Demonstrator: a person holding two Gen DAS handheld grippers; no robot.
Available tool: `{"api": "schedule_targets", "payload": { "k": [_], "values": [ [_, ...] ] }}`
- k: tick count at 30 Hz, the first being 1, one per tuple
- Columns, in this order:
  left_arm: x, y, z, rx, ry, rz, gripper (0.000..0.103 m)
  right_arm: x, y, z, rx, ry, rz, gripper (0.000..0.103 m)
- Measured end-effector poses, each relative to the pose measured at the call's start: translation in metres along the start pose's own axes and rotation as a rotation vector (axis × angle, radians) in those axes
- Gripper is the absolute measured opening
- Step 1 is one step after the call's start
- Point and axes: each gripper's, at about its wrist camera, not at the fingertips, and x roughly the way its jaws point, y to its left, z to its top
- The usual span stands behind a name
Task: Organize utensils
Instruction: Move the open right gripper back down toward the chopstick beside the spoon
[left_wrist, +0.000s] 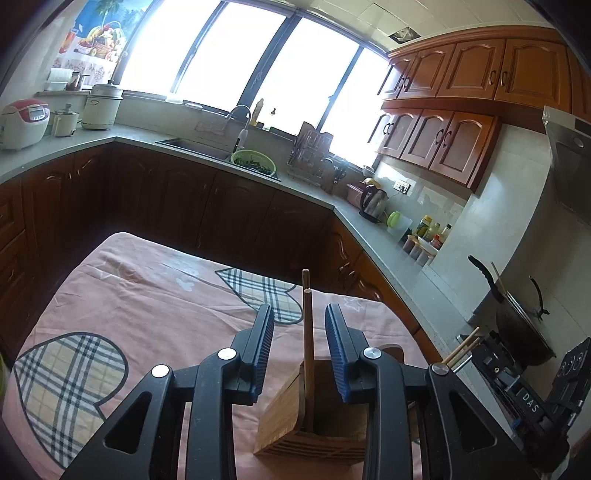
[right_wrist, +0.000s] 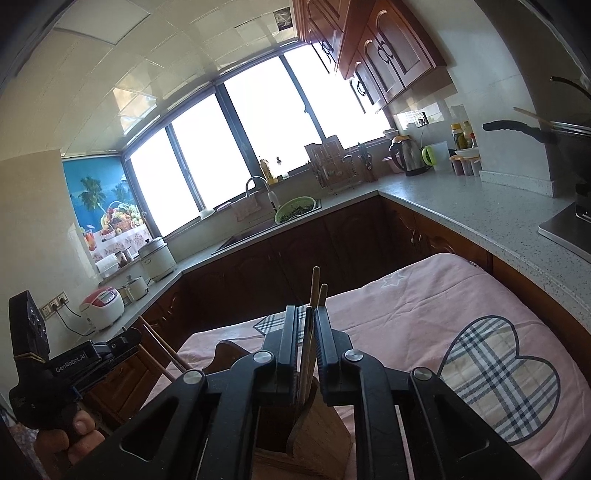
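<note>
Pink-clothed bench spread wide ahead of both tools, far edge meeting dark cabinet fronts, broad bare cloth to the left of the left hand-held gripper and to the right of the right hand-held gripper. Wooden holder low and close beneath both sets of fingers, mouth up, near the bench's nearer side. Left hand-held gripper spread open, straddling two chopsticks without touching; long axis near vertical, tips up, lower ends down in the holder. Right hand-held gripper nearly closed around its own chopsticks, upright, tips poking above the fingers, lower ends inside the holder; actual pad contact hard to tell. Left tool also seen from the right wrist, low left.
</note>
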Motion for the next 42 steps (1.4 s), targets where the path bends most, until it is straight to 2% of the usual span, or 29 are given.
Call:
{"api": "schedule_targets", "payload": {
  "k": [1,3,4,7,9,13,26,35,42],
  "values": [
    [-0.002,0.002,-0.001,-0.009,0.002,0.000,0.042,-0.002,-0.001,0.001,0.007,-0.002,0.004,0.028],
    [-0.010,0.005,-0.003,-0.027,-0.008,0.006,0.056,-0.008,-0.003,0.002,0.028,-0.013,0.016,0.059],
    [-0.015,0.006,-0.004,-0.033,-0.010,0.014,0.067,-0.012,-0.004,0.002,0.037,-0.022,0.021,0.063],
    [-0.032,0.011,-0.010,-0.059,-0.016,0.009,0.077,-0.026,-0.005,0.004,0.052,-0.044,0.040,0.079],
    [-0.044,0.014,-0.016,-0.068,-0.013,0.005,0.080,-0.038,-0.005,0.004,0.052,-0.061,0.052,0.096],
    [-0.071,0.018,-0.032,-0.057,0.006,0.033,0.080,-0.062,-0.004,-0.001,0.032,-0.074,0.060,0.097],
    [-0.151,0.014,-0.077,-0.046,0.098,0.077,0.081,-0.118,-0.017,-0.034,0.023,-0.003,0.037,0.097],
    [-0.184,0.009,-0.095,-0.046,0.126,0.096,0.081,-0.148,-0.028,-0.058,0.041,0.036,0.019,0.097],
    [-0.193,0.003,-0.113,-0.032,0.173,0.102,0.081,-0.167,-0.030,-0.082,0.029,0.073,0.008,0.097]
  ]
}}
